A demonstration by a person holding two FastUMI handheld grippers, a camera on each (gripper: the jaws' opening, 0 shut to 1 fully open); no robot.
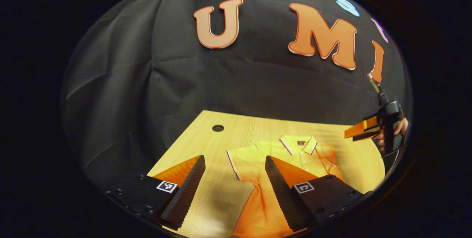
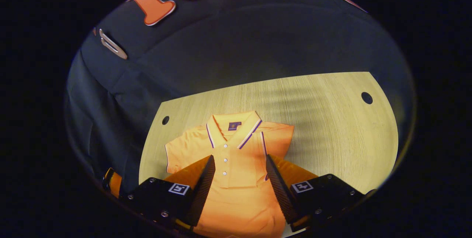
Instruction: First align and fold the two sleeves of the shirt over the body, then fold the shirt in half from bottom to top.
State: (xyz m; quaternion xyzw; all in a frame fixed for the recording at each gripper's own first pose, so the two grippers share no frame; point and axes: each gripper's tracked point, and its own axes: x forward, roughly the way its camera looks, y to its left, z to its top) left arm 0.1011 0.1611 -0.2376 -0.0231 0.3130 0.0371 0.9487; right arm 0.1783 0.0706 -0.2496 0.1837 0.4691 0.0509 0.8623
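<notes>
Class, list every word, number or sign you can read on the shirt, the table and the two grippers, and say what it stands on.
Neck label of the polo shirt: too small to read.
Square markers on the left gripper and right gripper: black-and-white patterns, no words.
Table: no text.

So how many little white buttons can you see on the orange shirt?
3, in a line down the front of the shirt below its collar: top, middle, bottom. More may hide lower down.
</notes>
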